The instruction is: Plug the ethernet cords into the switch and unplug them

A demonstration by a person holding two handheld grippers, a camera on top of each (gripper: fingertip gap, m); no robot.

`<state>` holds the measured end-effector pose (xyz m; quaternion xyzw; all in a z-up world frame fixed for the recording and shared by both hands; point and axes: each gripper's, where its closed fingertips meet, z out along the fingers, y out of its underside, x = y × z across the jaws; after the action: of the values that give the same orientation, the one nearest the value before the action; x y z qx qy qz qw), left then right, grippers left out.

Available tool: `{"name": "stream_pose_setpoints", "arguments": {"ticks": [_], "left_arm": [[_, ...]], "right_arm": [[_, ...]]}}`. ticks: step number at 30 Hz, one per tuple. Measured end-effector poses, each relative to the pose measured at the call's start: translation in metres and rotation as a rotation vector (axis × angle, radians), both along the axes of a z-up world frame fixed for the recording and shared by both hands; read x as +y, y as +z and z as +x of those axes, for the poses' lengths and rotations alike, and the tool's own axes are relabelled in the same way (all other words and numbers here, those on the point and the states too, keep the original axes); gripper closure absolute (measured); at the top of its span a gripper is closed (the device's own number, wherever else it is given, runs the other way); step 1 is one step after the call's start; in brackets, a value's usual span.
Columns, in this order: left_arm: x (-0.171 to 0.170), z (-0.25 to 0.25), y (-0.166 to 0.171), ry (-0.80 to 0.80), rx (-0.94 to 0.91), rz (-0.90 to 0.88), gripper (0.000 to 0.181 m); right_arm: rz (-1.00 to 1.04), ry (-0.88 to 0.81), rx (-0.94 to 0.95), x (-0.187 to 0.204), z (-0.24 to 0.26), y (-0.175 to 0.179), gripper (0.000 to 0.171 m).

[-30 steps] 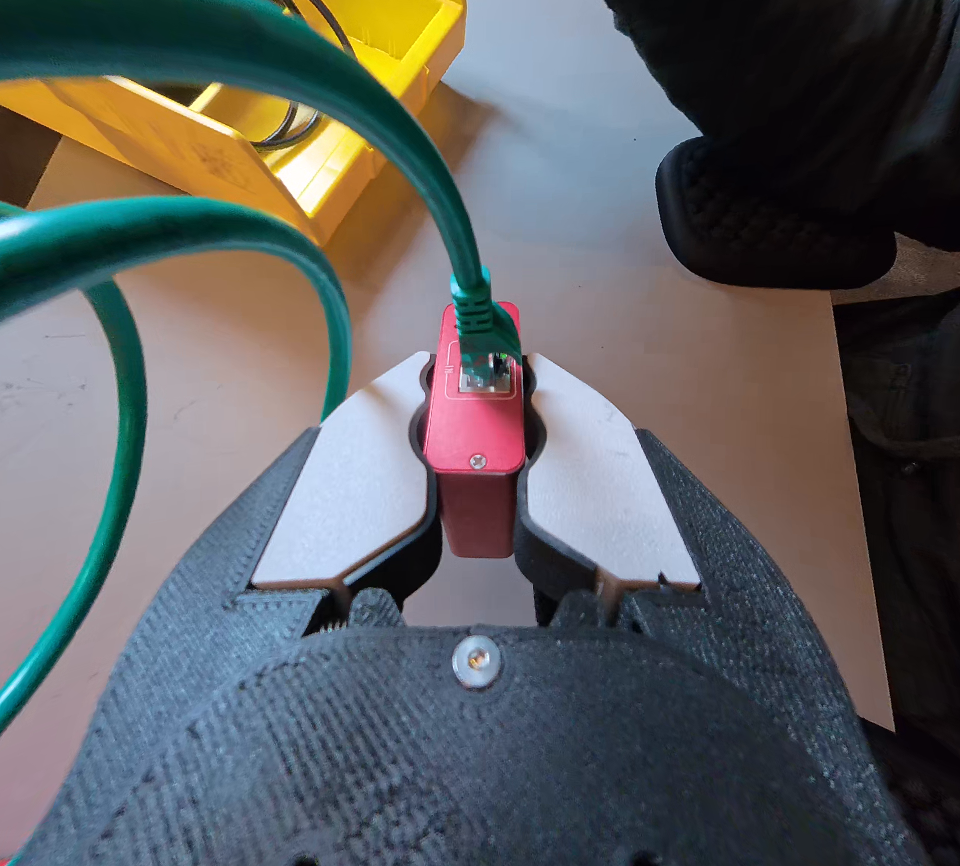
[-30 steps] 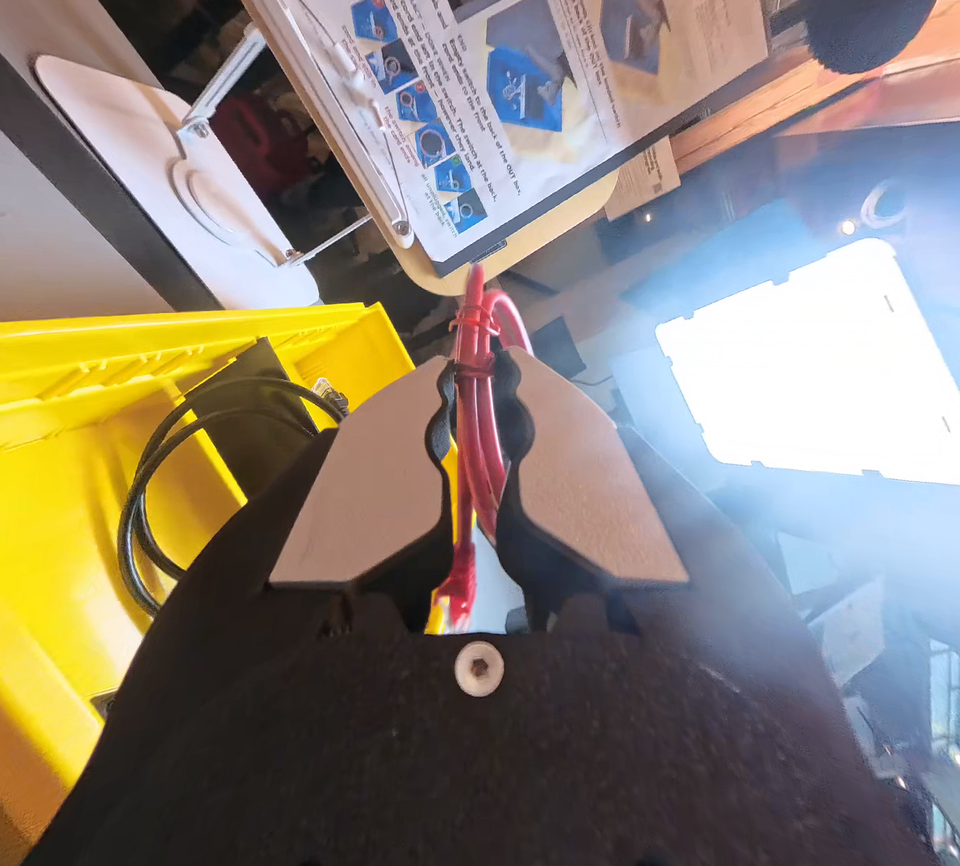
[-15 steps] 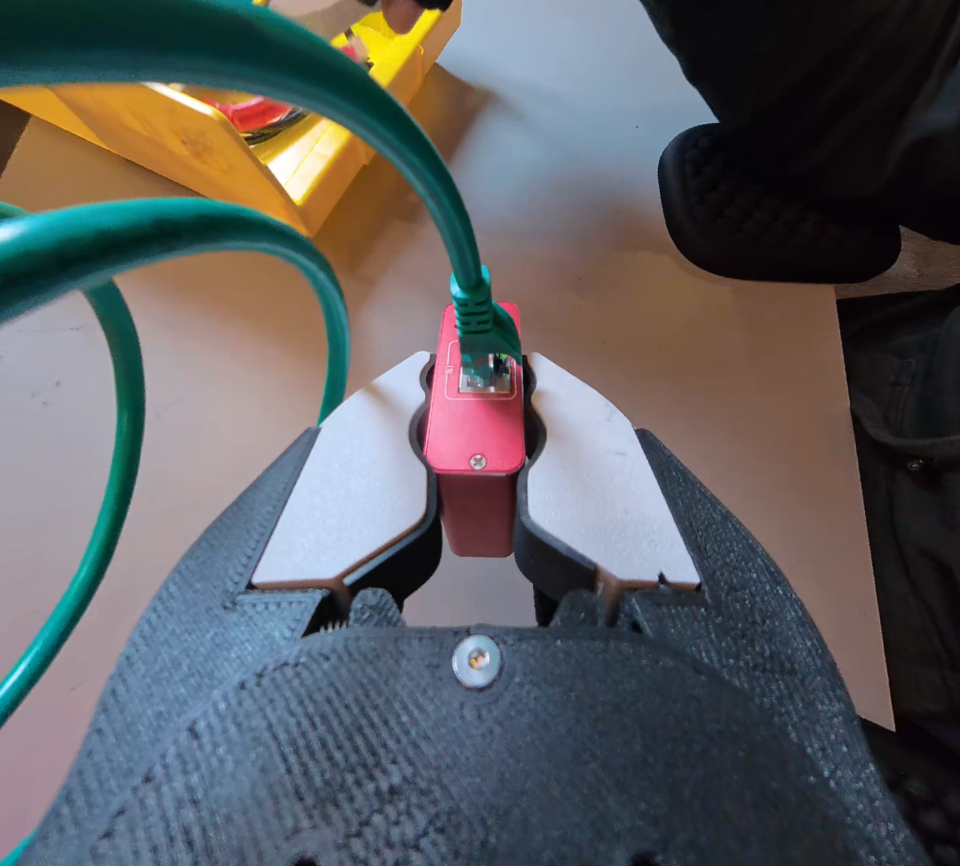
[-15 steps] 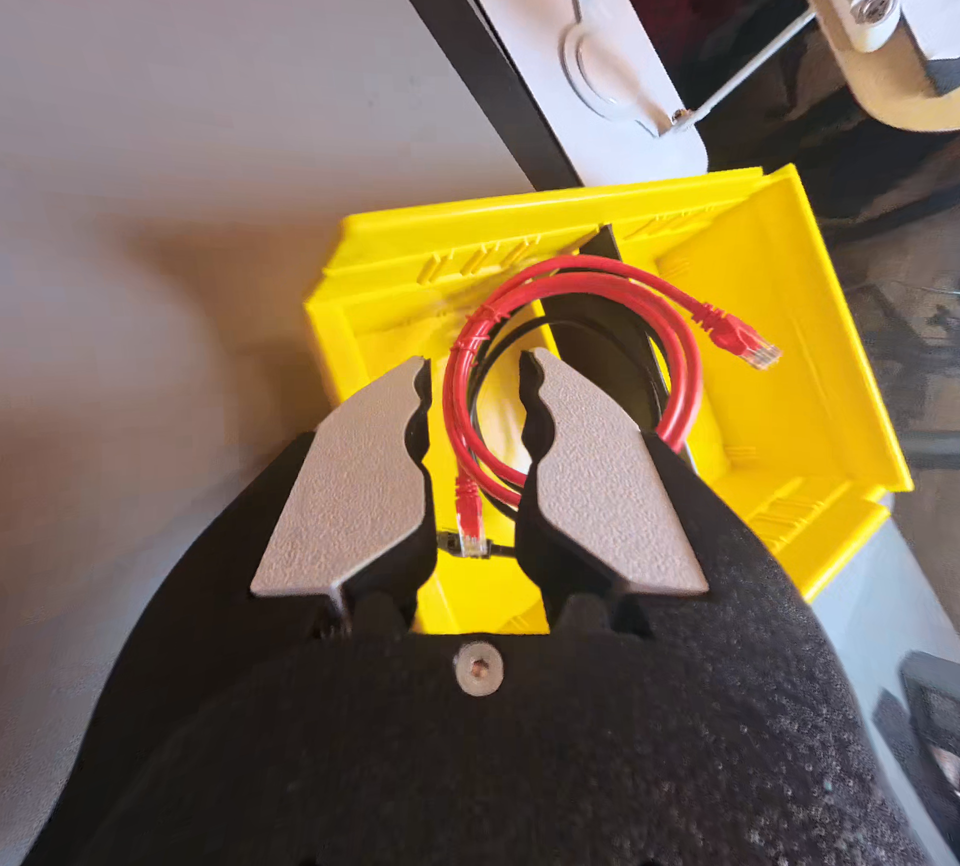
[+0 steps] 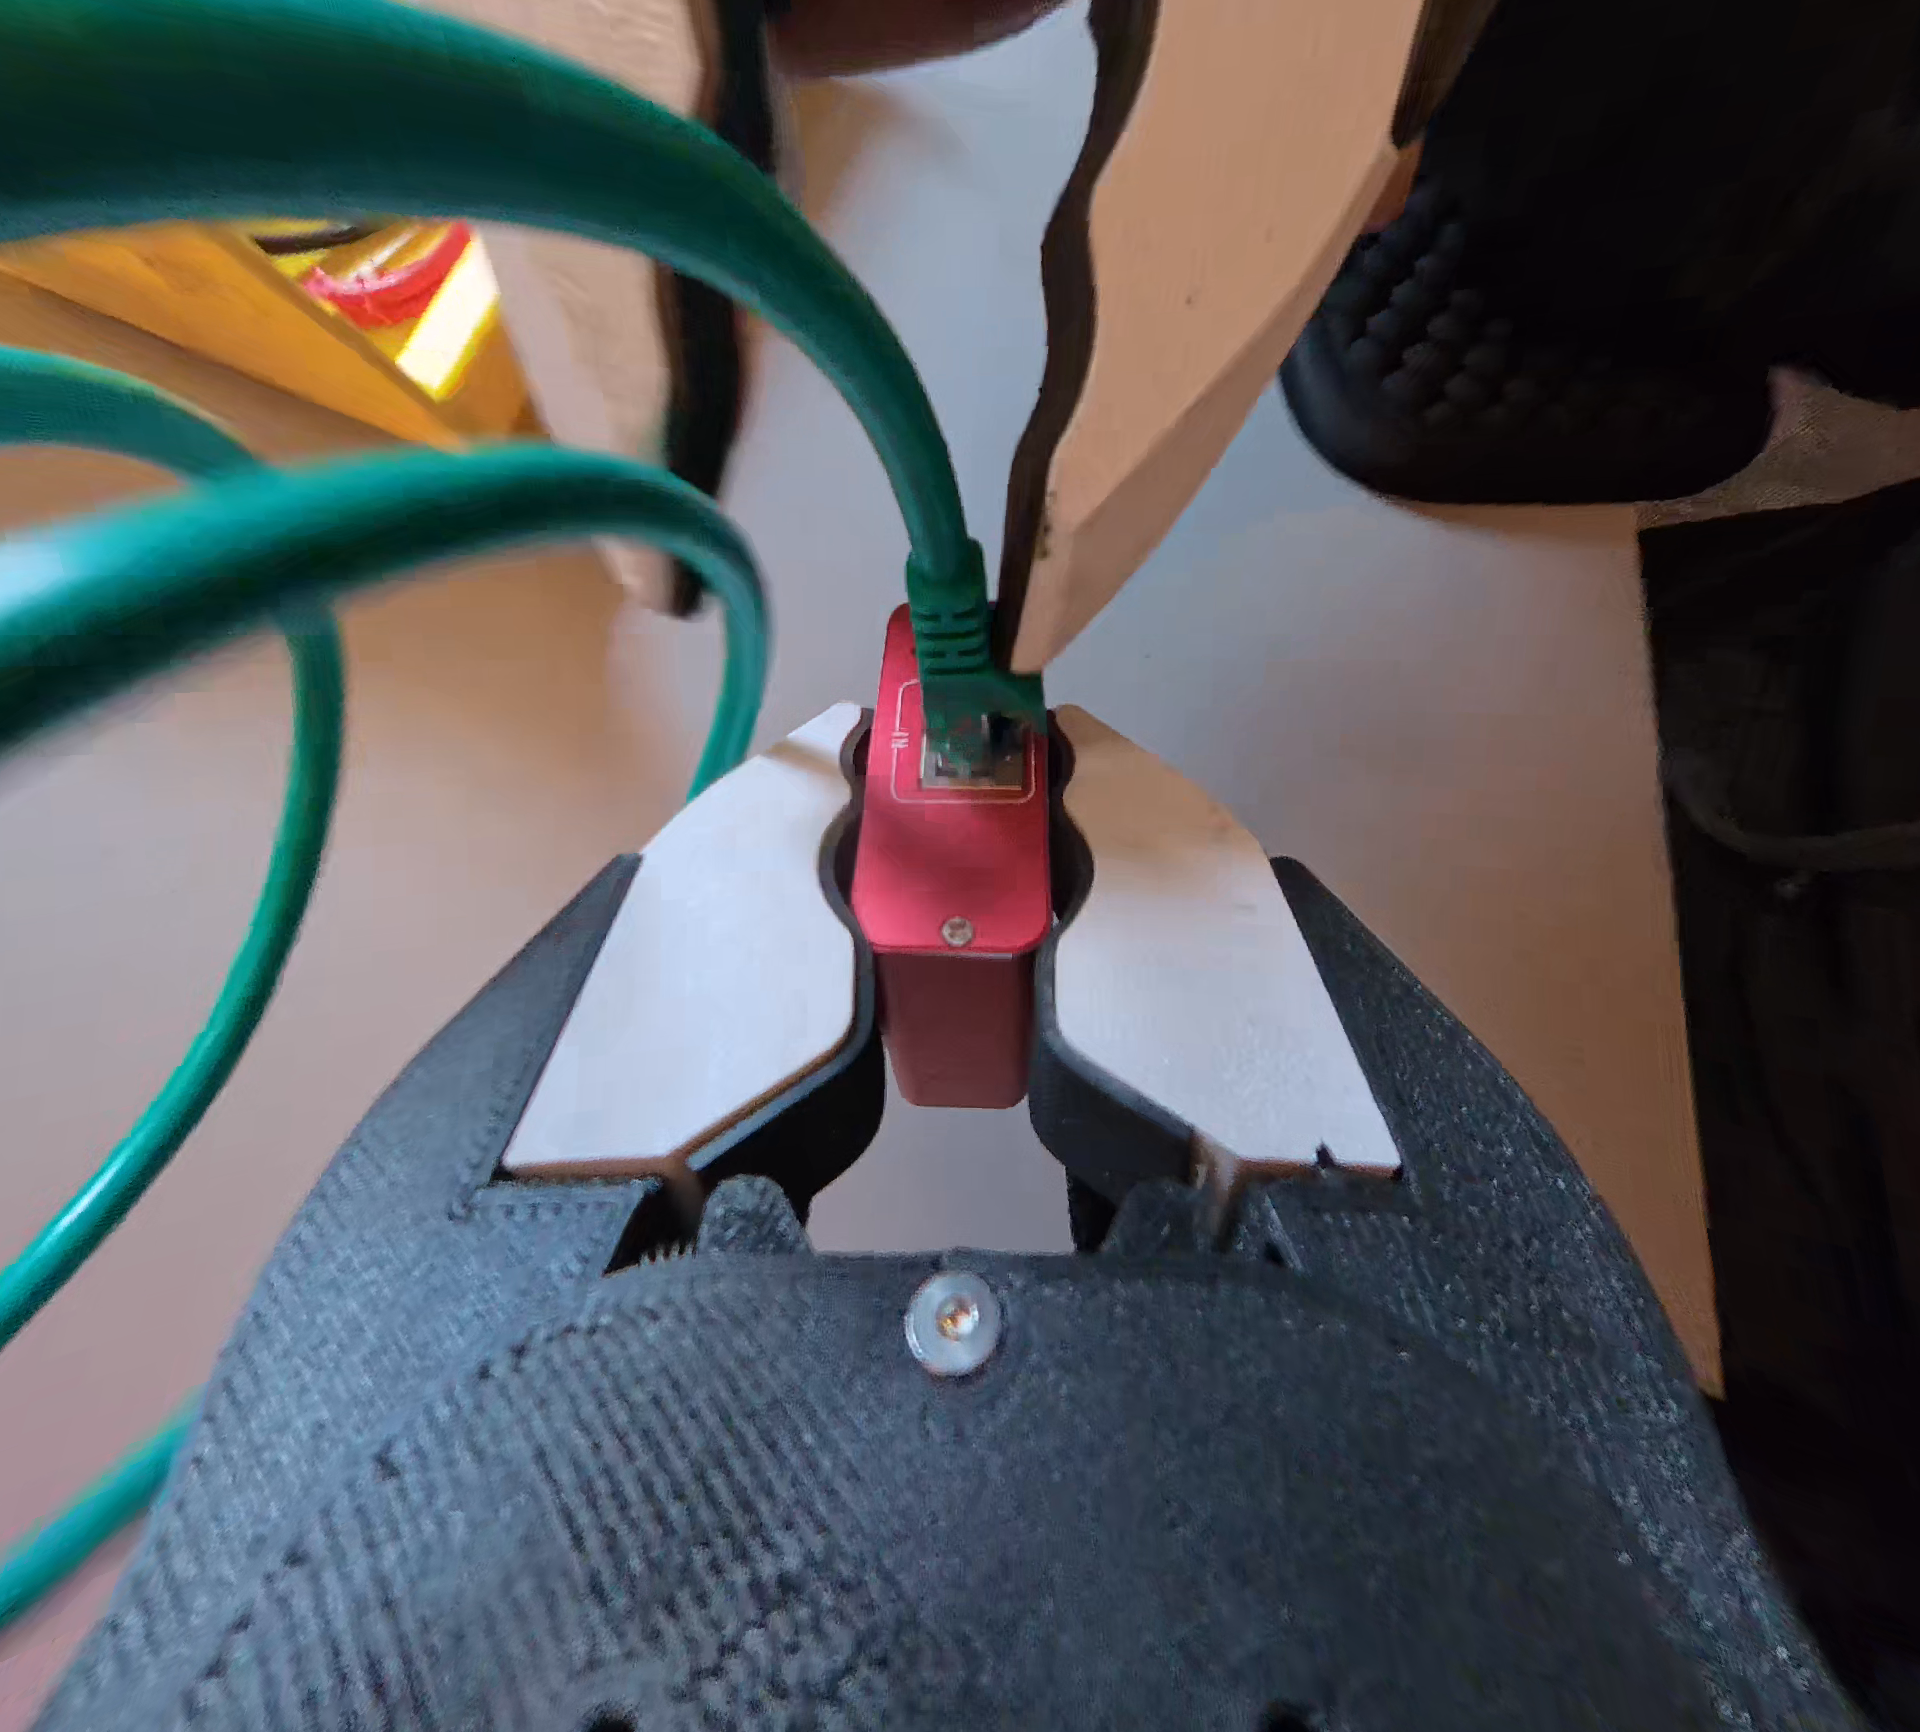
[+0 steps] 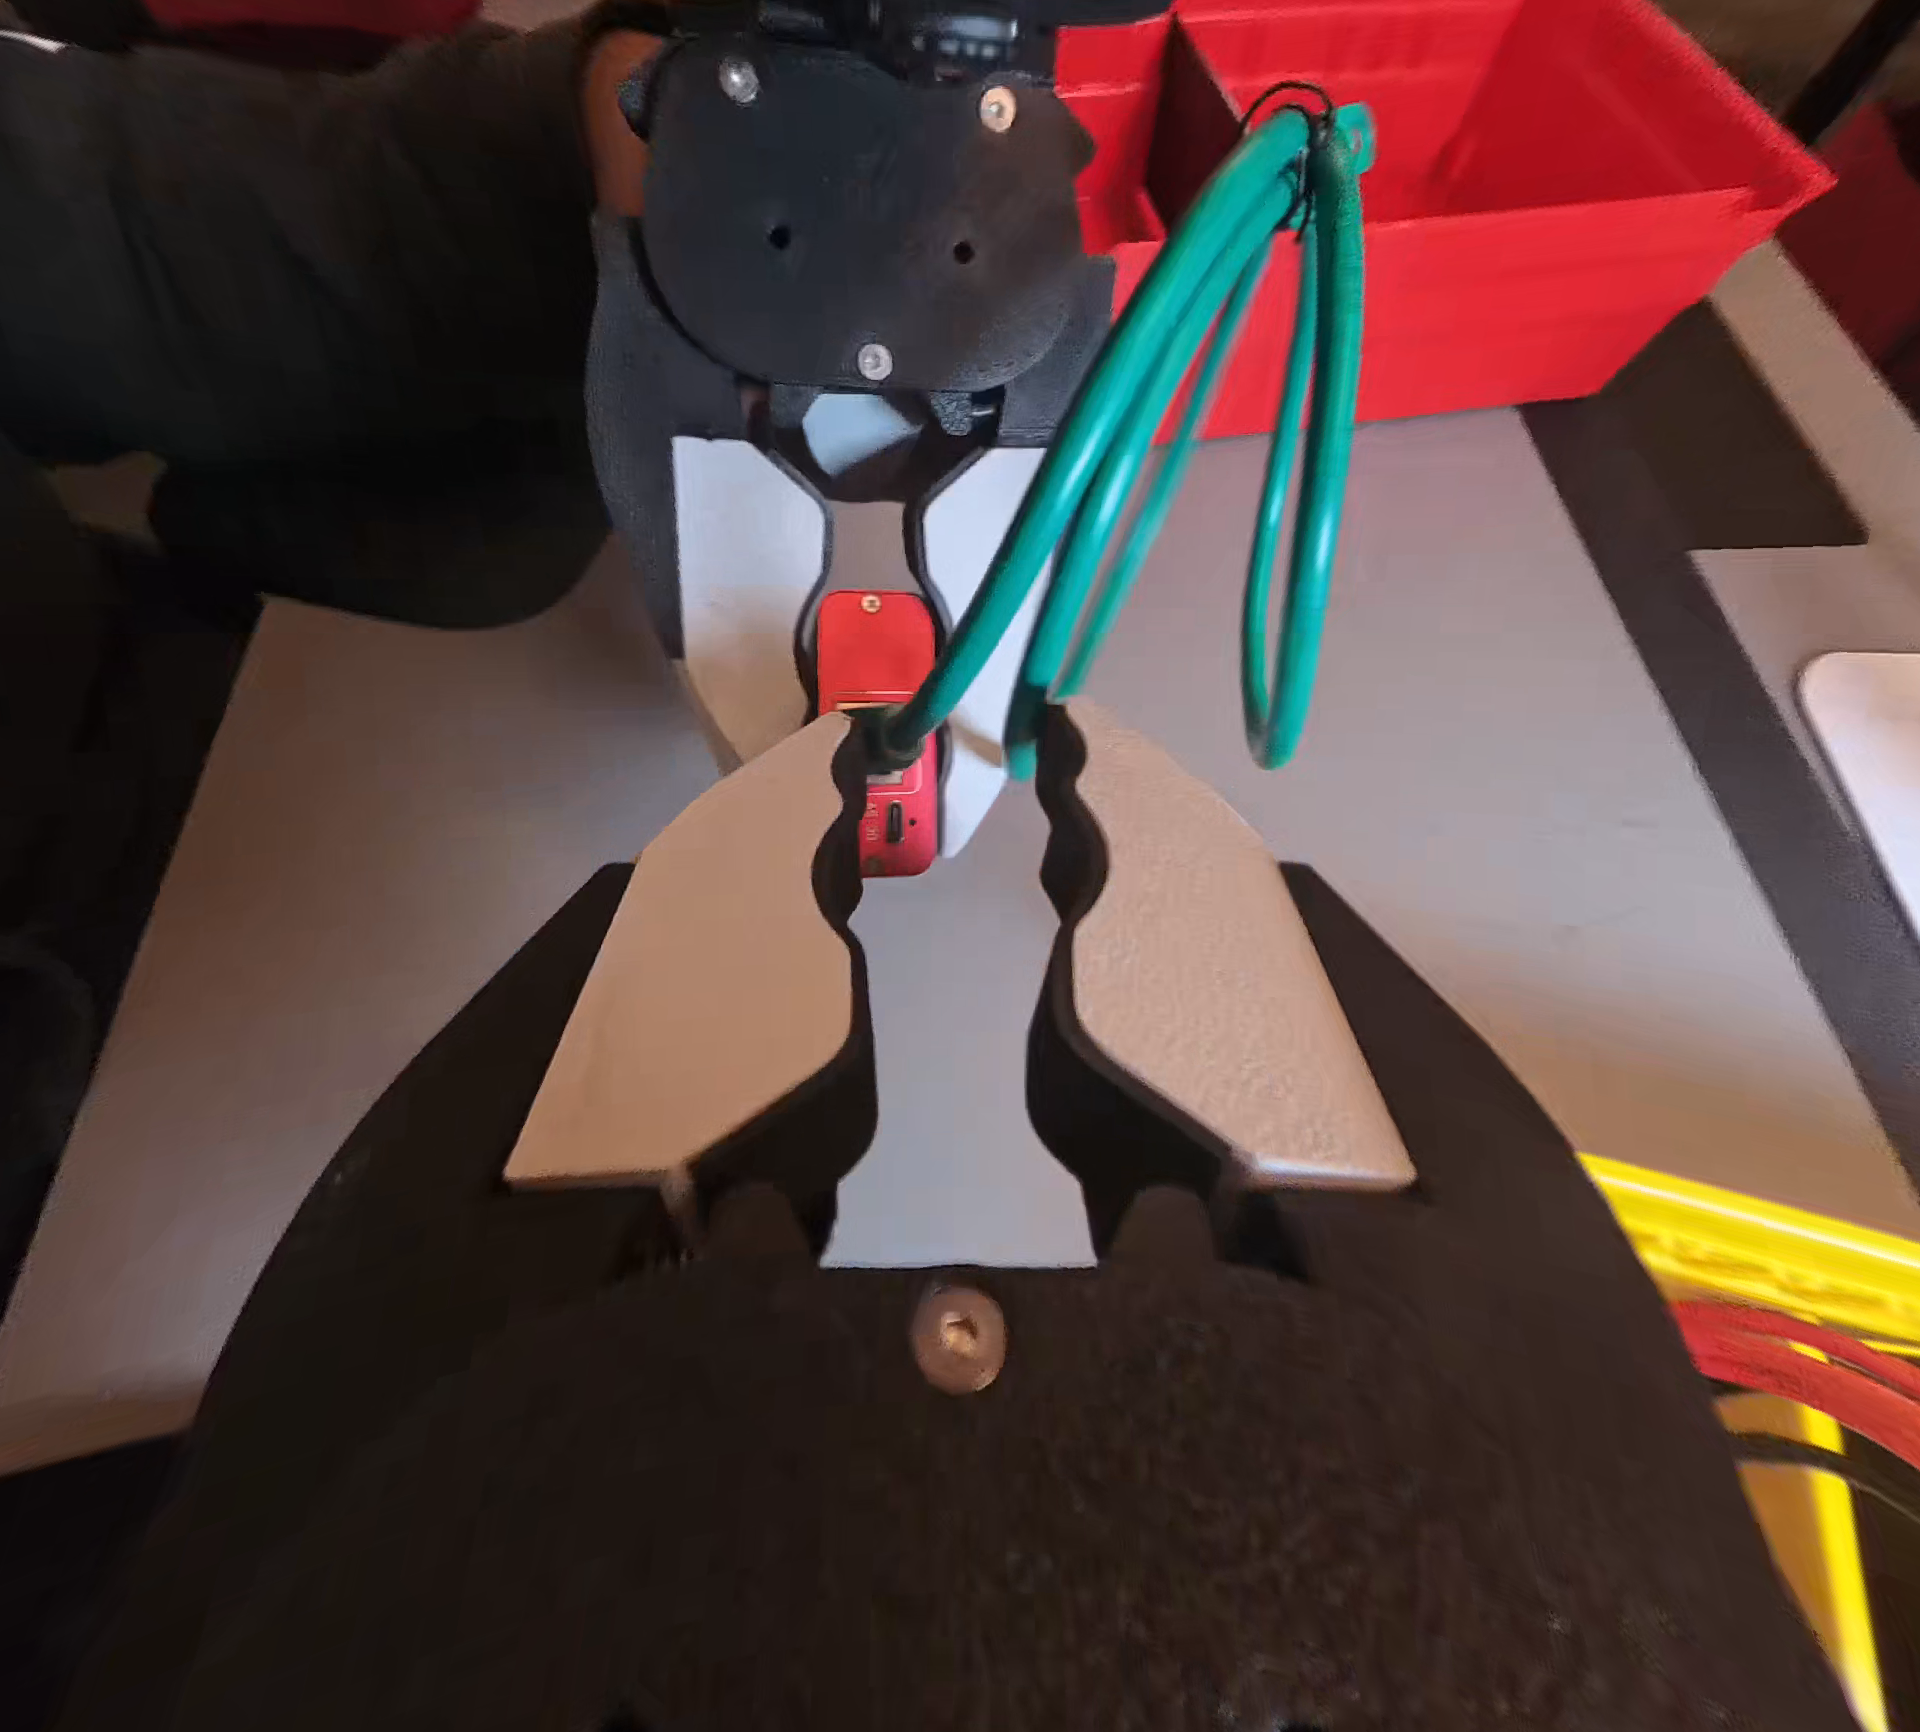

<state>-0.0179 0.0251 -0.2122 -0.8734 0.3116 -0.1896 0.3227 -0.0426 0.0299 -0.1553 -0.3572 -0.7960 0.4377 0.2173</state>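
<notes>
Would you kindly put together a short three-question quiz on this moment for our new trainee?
1. True or false: the green cable is plugged into the red switch.
2. Which gripper clamps the switch: A left, B right?
3. Fill in: the right gripper has its jaws ____ around the green plug.

Key: 1 true. 2 A, the left gripper. 3 open.
</notes>
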Motion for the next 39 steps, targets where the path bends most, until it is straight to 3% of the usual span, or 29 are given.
{"name": "stream_pose_setpoints", "arguments": {"ticks": [3, 8, 12, 20, 24, 27, 33, 37, 39], "left_arm": [[0.0, -0.004, -0.001, 0.014, -0.016, -0.003, 0.152], [0.0, 0.002, 0.009, -0.026, -0.104, 0.032, 0.151], [0.007, -0.003, 0.037, -0.019, -0.264, 0.173, 0.149], [0.019, 0.007, 0.112, -0.025, -0.876, 0.579, 0.136], [0.012, -0.011, 0.154, 0.057, -1.057, 0.791, 0.152], [0.007, -0.03, 0.165, 0.123, -0.918, 0.825, 0.153], [-0.008, -0.072, 0.171, 0.274, -0.334, 0.781, 0.152], [-0.015, -0.065, 0.155, 0.223, -0.094, 0.684, 0.153], [-0.014, -0.049, 0.14, 0.159, -0.035, 0.605, 0.153]], "right_arm": [[0.017, 0.035, 0.027, -0.006, 0.001, 0.0, 0.156], [-0.011, 0.052, 0.073, -0.01, 0.001, 0.011, 0.157], [-0.148, 0.012, 0.208, -0.004, -0.001, 0.046, 0.157], [-0.5, -0.066, 0.586, 0.015, 0.011, 0.131, 0.158], [-0.609, -0.064, 0.657, 0.018, 0.014, 0.142, 0.157], [-0.567, -0.096, 0.609, 0.025, 0.009, 0.133, 0.157], [-0.078, -0.19, 0.42, 0.04, 0.002, 0.083, 0.164], [0.061, -0.164, 0.389, 0.028, 0.006, 0.079, 0.155], [0.194, -0.142, 0.339, 0.018, 0.002, 0.06, 0.147]]}}
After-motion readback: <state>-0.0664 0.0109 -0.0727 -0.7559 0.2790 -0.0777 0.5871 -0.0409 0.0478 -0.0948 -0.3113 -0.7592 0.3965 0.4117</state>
